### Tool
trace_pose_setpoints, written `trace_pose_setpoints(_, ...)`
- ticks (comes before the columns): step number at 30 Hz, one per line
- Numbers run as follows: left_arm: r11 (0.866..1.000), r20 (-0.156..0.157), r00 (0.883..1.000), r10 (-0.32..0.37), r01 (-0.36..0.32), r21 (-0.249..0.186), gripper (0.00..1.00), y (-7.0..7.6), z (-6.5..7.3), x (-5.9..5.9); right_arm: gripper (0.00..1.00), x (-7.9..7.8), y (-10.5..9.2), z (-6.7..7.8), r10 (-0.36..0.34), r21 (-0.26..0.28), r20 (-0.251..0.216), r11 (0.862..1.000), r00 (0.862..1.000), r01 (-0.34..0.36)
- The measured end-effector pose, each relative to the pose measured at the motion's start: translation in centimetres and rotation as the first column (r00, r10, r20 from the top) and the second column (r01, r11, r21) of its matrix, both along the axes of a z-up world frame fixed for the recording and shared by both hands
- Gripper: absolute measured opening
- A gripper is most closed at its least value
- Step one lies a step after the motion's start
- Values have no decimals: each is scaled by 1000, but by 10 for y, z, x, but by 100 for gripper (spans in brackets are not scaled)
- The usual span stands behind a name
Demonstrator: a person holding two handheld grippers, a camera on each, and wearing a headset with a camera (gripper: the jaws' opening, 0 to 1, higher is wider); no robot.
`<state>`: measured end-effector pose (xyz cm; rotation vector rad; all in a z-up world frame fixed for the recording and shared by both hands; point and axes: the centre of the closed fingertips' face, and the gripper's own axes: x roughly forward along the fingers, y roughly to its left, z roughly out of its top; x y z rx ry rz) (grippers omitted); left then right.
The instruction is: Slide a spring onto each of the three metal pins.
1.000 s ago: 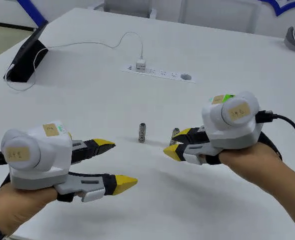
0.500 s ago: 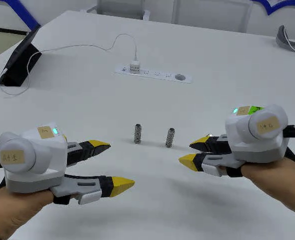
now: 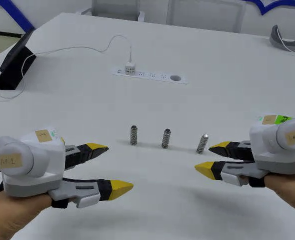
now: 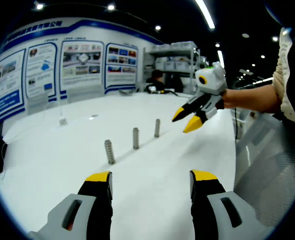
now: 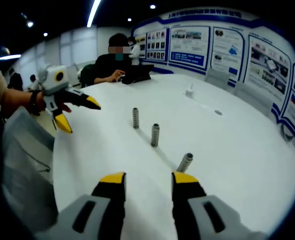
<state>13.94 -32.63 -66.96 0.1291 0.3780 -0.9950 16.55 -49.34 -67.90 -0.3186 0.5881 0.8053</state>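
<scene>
Springs on all three pins: grey wire coils sleeved over short upright metal posts, standing in a row across the middle of the broad white table [image 3: 77, 115]. Left pin [image 3: 133, 135], middle pin [image 3: 166, 138] and right pin [image 3: 202, 143] evenly spaced, apart from one another, touched by neither tool. Right pin topped by a smooth pale tip above its coil and leaning slightly in the head view.

Left gripper [image 3: 117, 166], white-bodied with black jaws tipped in yellow, held low over the near left of the table, well apart from the row. Jaws spread wide, nothing between them; in the left gripper view, bare tabletop in the gap and the row of pins ahead.

Right gripper [image 3: 204, 156], same make, held at the near right with its yellow tips pointing toward the row. Jaws parted, less widely than the left pair, and empty. Upper tip just beside the right pin, not touching; in the right gripper view, that pin just ahead of the right-hand jaw tip, the other two farther off along the row.

Farther back on the table: long white power strip [image 3: 150, 76] with a small white plug [image 3: 130, 68] in it, and a black tablet [image 3: 15, 62] propped near the left edge. Grey curved object [image 3: 282, 39] at the far right edge.
</scene>
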Motion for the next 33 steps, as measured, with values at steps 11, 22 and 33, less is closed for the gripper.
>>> trace_pose_setpoints(11, 1000, -14, 1000, 5, -5, -2, 64, -1, -4, -1, 48, -11, -24, 0, -46, 22, 8, 999, 999, 46)
trace_pose_setpoints(22, 1000, -14, 1000, 10, -10, -7, 66, -2, -4, -2, 58, -17, -33, 0, -73, 38, 17, 997, 997, 73)
trace_pose_setpoints(33, 1000, -22, 999, 23, -23, -18, 67, 3, -5, 0, 64, -19, -37, 3, -94, 45, 22, 995, 995, 93)
